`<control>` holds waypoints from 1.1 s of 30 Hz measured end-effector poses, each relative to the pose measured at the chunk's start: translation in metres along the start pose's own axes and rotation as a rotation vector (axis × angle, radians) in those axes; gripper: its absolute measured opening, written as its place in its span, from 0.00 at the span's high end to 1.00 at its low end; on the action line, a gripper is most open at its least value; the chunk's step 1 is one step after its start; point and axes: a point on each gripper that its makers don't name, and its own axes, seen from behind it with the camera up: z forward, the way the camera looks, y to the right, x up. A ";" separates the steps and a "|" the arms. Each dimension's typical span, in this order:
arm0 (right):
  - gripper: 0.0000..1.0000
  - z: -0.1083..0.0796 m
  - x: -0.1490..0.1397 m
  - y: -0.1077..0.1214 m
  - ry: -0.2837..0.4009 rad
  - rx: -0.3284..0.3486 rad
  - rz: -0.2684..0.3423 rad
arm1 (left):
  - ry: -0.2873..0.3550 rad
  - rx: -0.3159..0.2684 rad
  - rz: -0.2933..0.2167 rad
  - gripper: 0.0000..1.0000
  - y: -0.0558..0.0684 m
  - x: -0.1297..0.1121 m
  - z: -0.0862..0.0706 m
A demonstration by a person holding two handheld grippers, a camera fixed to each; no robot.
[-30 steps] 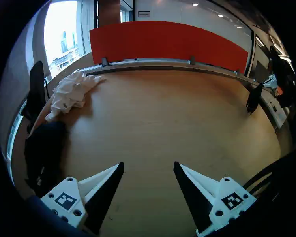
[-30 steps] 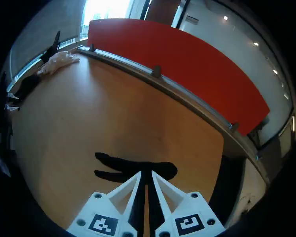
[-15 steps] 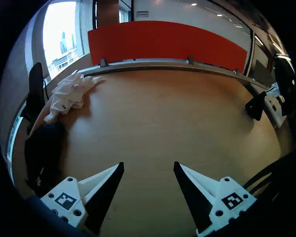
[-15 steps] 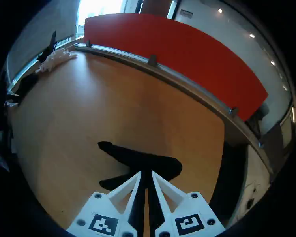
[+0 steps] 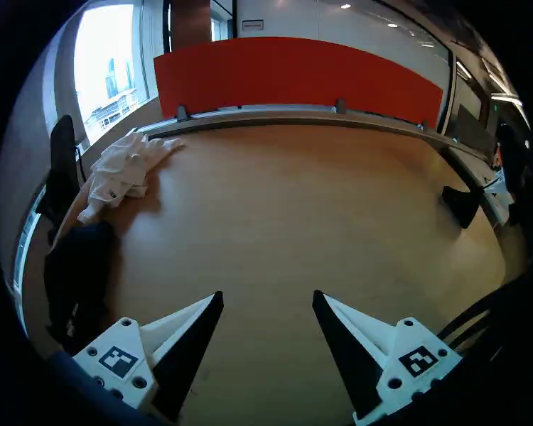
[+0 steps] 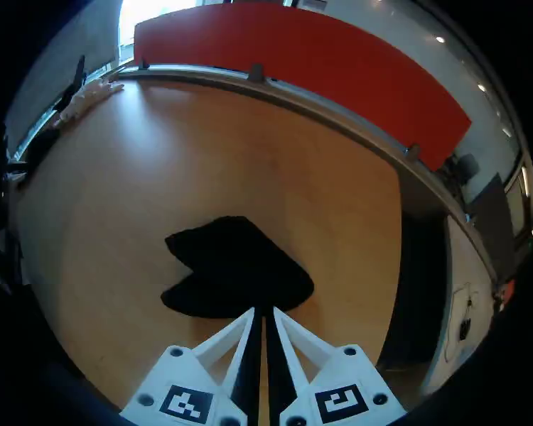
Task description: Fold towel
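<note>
A black towel (image 6: 231,270) lies partly spread on the wooden table (image 6: 160,177), just ahead of my right gripper (image 6: 264,312). That gripper is shut on the towel's near edge, with dark cloth pinched at the fingertips. In the left gripper view the same black towel (image 5: 462,204) shows as a small dark shape at the far right of the table (image 5: 288,206). My left gripper (image 5: 266,294) is open above bare wood, holding nothing, far from the towel.
A crumpled white cloth (image 5: 124,169) lies at the table's far left corner, also seen in the right gripper view (image 6: 82,103). A dark bundle (image 5: 78,270) sits on the near left edge. A red partition (image 5: 295,71) runs along the back. A black chair (image 5: 62,167) stands at the left.
In the right gripper view the black towel has gone from a thin strip to a broad patch on the table. In the left gripper view it has sunk lower and moved right. My left gripper has stayed put.
</note>
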 end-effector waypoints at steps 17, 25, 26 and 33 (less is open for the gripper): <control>0.96 0.018 -0.076 0.003 -0.129 -0.029 0.103 | -0.006 0.005 0.014 0.07 0.003 -0.003 -0.004; 0.96 0.028 -0.097 0.005 -0.170 -0.053 0.137 | -0.010 0.011 0.018 0.07 0.002 -0.005 -0.006; 0.96 0.029 -0.099 0.006 -0.174 -0.057 0.141 | -0.010 0.012 0.019 0.07 0.001 -0.006 -0.006; 0.96 0.036 -0.110 0.006 -0.197 -0.066 0.164 | -0.014 0.015 0.023 0.07 0.001 -0.007 -0.007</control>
